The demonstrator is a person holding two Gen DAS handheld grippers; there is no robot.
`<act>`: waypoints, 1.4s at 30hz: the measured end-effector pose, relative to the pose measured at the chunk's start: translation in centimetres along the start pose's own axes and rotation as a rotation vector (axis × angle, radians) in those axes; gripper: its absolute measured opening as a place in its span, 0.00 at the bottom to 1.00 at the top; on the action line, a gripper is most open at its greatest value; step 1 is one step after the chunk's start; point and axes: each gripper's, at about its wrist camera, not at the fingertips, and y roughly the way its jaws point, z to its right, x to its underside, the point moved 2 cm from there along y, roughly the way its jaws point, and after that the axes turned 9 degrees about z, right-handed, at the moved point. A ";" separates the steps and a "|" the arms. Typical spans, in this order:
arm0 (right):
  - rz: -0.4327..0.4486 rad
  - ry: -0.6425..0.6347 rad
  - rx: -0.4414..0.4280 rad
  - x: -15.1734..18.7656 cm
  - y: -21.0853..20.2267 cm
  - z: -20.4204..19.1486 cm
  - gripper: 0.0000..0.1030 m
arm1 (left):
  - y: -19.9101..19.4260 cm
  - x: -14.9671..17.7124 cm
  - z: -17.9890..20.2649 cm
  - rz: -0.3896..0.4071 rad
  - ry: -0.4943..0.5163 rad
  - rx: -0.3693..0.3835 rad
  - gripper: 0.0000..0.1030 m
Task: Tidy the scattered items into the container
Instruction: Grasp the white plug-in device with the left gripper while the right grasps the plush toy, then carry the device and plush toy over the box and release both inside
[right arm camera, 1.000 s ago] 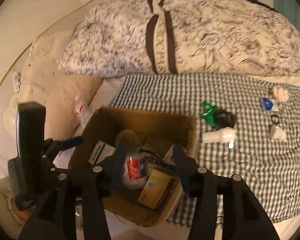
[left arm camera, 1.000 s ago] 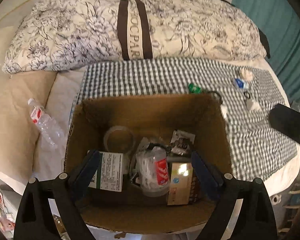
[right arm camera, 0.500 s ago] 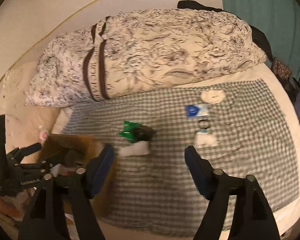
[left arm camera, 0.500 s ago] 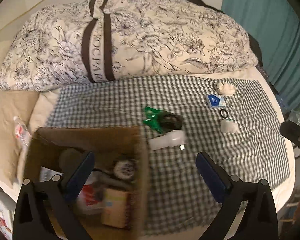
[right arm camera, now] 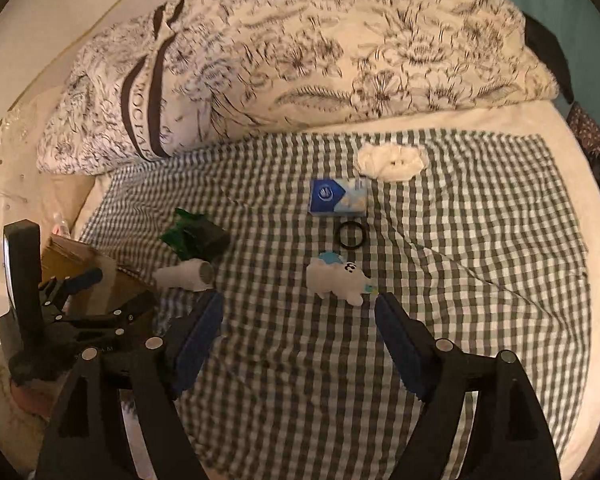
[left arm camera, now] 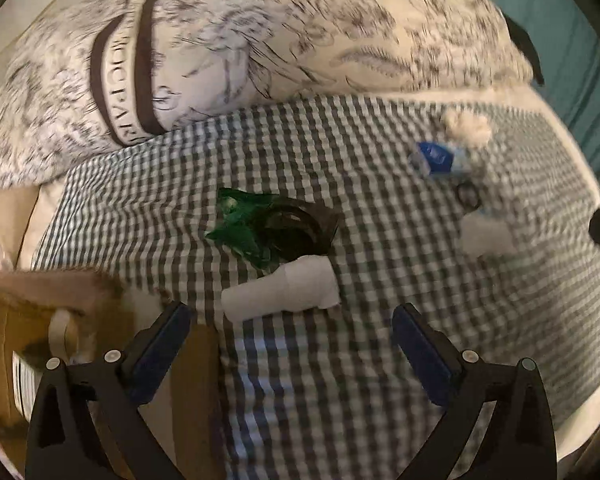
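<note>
My left gripper [left arm camera: 292, 324] is open and empty, just in front of a white roll [left arm camera: 280, 290] on the checked cloth. Behind the roll lie a green wrapper [left arm camera: 236, 224] and a black bag [left arm camera: 296, 226]. The cardboard box [left arm camera: 40, 292] sits at the left. My right gripper [right arm camera: 298, 312] is open and empty, just in front of a white plush toy [right arm camera: 336, 282]. Beyond it lie a black ring [right arm camera: 351, 235], a blue tissue pack [right arm camera: 338, 197] and a white scrunchie [right arm camera: 392, 162]. The white roll [right arm camera: 184, 274], the wrapper [right arm camera: 180, 232] and the box [right arm camera: 80, 268] show at the left.
A folded floral duvet [right arm camera: 300, 60] lies behind the checked cloth [right arm camera: 480, 280]. A teal curtain [left arm camera: 572, 40] hangs at the right. The left gripper's body [right arm camera: 60, 320] shows over the box in the right wrist view. The bed edge curves at the right.
Both grippers have swung right, away from above the box to over the checked cloth. The left one has closed in on the white roll, the right one on the plush toy.
</note>
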 end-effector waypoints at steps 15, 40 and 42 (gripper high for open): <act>-0.118 0.075 0.028 0.7 9.2 1.2 0.76 | 3.2 1.5 5.1 0.077 0.460 -0.085 1.00; -0.265 0.044 0.122 1.3 17.1 3.5 0.64 | 10.1 1.2 2.0 -0.132 0.193 0.081 0.62; -0.260 0.036 0.122 1.1 16.6 3.5 0.63 | 9.8 1.1 2.0 -0.137 0.169 0.102 0.61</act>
